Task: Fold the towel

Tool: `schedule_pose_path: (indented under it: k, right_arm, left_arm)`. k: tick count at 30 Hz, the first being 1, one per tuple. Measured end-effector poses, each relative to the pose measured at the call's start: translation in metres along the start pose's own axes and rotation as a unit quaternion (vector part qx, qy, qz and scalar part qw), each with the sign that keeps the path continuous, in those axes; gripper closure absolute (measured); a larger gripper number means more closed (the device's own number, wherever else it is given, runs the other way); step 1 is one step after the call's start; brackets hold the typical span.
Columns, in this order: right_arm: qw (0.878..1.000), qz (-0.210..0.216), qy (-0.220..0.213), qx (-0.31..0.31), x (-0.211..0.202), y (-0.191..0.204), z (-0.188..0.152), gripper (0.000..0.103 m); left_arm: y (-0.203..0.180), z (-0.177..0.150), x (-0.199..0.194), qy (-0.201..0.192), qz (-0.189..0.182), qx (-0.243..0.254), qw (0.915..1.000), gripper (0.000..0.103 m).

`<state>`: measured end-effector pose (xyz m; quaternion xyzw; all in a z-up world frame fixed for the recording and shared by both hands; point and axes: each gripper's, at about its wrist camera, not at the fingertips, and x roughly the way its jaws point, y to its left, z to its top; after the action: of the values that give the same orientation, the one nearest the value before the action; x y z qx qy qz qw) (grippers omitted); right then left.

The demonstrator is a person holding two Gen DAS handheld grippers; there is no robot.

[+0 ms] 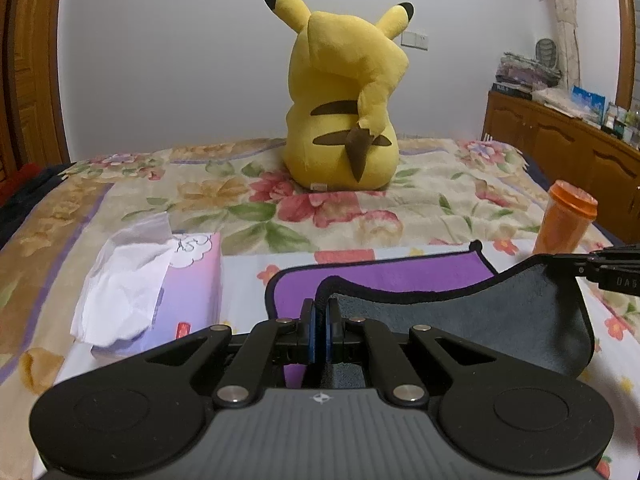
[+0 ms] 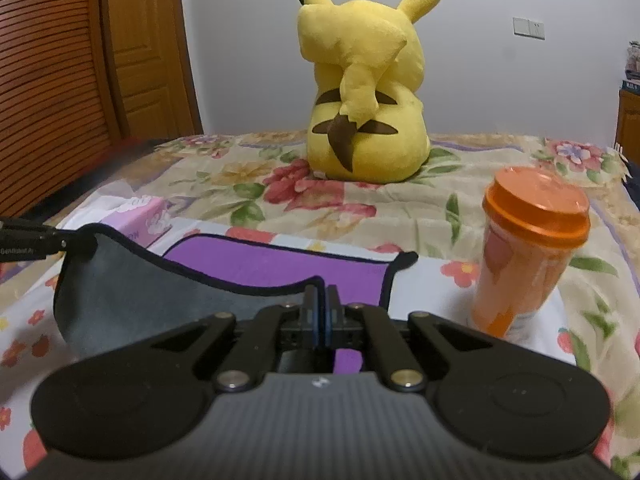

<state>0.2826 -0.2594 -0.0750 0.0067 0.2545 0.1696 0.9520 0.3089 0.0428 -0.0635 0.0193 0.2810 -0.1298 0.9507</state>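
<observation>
The towel (image 1: 460, 304) is purple on one side and grey on the other, with a black hem, and lies on the floral bedspread. Its near edge is lifted, so the grey underside faces me while the purple far part (image 2: 280, 266) stays flat. My left gripper (image 1: 321, 304) is shut on the near-left corner of the towel. My right gripper (image 2: 320, 292) is shut on the near-right corner. Each gripper shows at the edge of the other's view: the right gripper (image 1: 600, 268) and the left gripper (image 2: 28, 240).
A big yellow plush (image 1: 344, 96) sits on the bed behind the towel. A purple tissue box (image 1: 160, 280) lies left of the towel. An orange lidded cup (image 2: 528, 252) stands right of it. A wooden cabinet (image 1: 560, 140) is at the far right.
</observation>
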Motion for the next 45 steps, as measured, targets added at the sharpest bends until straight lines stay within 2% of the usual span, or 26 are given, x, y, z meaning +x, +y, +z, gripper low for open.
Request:
schedule_pose_path:
  k: [11,15,31,36,45]
  right_arm:
    - [1.000,0.000,-0.028,-0.005,0.002,0.002,0.016,0.099]
    - [0.999,-0.003,-0.031,-0.010,0.008,0.001,0.019,0.099]
    - [0.997,-0.040,-0.059,-0.015,0.045,-0.016,0.029,0.099]
    - [0.997,-0.050,-0.051,-0.023,0.061,-0.017,0.027,0.099]
    - [0.997,-0.072,-0.013,-0.018,0.089,-0.025,0.009,0.099]
  left_arm:
    - [-0.005,0.018,0.015,-0.020,-0.004,-0.004,0.9998,0.095]
    - [-0.006,0.018,0.028,-0.013,-0.001,-0.004,0.9999,0.095]
    - [0.001,0.038,0.069,-0.020,0.033,-0.015,0.9991,0.095]
    - [0.002,0.037,0.085,-0.012,0.042,-0.017,0.9989,0.095]
    - [0.006,0.016,0.116,0.015,0.053,-0.021,0.9983,0.095]
